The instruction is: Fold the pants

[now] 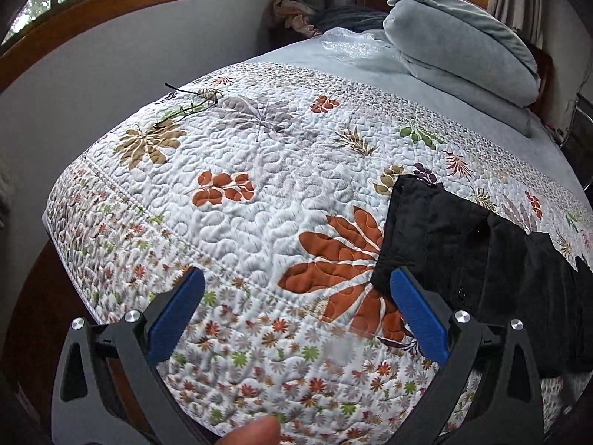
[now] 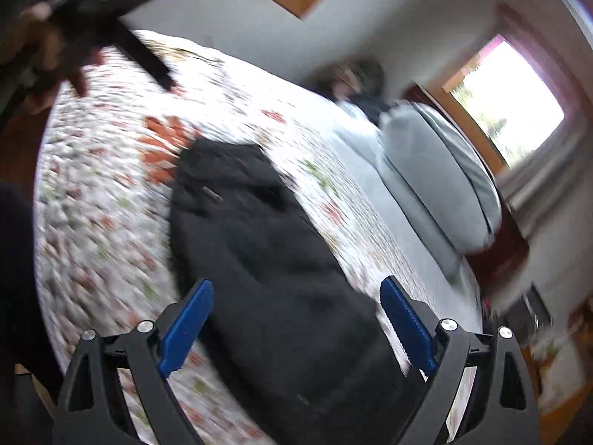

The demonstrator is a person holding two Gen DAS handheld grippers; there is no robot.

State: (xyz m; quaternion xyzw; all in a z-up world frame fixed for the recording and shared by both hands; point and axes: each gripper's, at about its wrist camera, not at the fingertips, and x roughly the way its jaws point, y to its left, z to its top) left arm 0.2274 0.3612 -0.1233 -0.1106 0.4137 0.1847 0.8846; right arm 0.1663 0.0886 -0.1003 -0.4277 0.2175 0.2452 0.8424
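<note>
Black pants [image 1: 481, 256] lie on a floral quilt [image 1: 259, 170] on a bed, at the right of the left wrist view. In the right wrist view, which is blurred, the pants [image 2: 259, 252] stretch lengthwise from the middle towards the bottom. My left gripper [image 1: 296, 289] is open and empty above the quilt, its right finger near the pants' left edge. My right gripper [image 2: 296, 300] is open and empty above the pants. The left gripper and the hand holding it also show in the right wrist view [image 2: 122, 37] at the top left.
A pair of glasses [image 1: 189, 105] lies on the quilt at the far left. Grey folded pillows [image 1: 463, 59] are stacked at the head of the bed. A pile of clothes [image 1: 300, 3] sits in the corner. Windows and walls surround the bed.
</note>
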